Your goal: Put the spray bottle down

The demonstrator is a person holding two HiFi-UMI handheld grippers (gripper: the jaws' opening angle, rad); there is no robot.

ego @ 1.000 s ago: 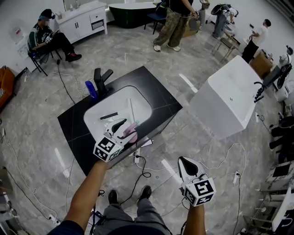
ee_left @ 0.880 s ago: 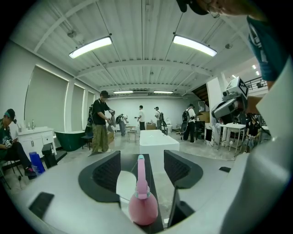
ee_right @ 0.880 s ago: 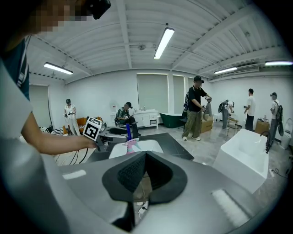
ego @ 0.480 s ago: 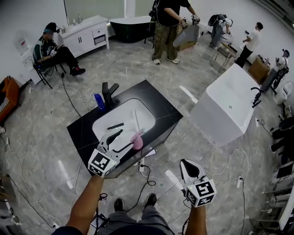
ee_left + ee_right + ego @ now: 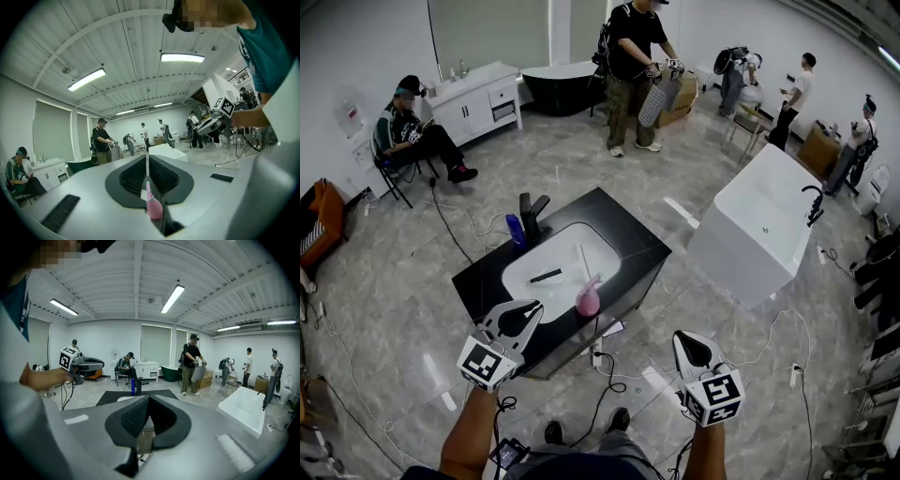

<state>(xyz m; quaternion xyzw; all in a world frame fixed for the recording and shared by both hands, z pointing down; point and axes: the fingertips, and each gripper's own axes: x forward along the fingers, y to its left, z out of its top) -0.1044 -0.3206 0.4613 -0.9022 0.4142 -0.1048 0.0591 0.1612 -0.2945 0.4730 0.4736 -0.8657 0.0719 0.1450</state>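
Observation:
The pink spray bottle (image 5: 587,299) stands upright on the front edge of the black counter (image 5: 630,246), beside the white sink (image 5: 525,272). My left gripper (image 5: 534,307) hangs in the air to the bottle's left and nearer to me, clear of it. Its jaws are closing with nothing between them, and in the left gripper view the left gripper (image 5: 146,161) has its pads nearly touching. The bottle (image 5: 153,209) shows far beyond, low in the slit. My right gripper (image 5: 686,339) is raised over the floor at the lower right, shut and empty, as the right gripper view of it (image 5: 149,399) confirms.
A black faucet (image 5: 530,214) and a blue bottle (image 5: 517,230) stand at the counter's back. A black item (image 5: 546,276) and a white stick (image 5: 581,258) lie in the sink. A white bathtub (image 5: 764,220) stands right. Cables (image 5: 600,375) cross the floor; several people stand around.
The left gripper let go of the pink bottle, drew back toward me and up, and its jaws came together. The bottle stays on the counter. The right gripper rose a little.

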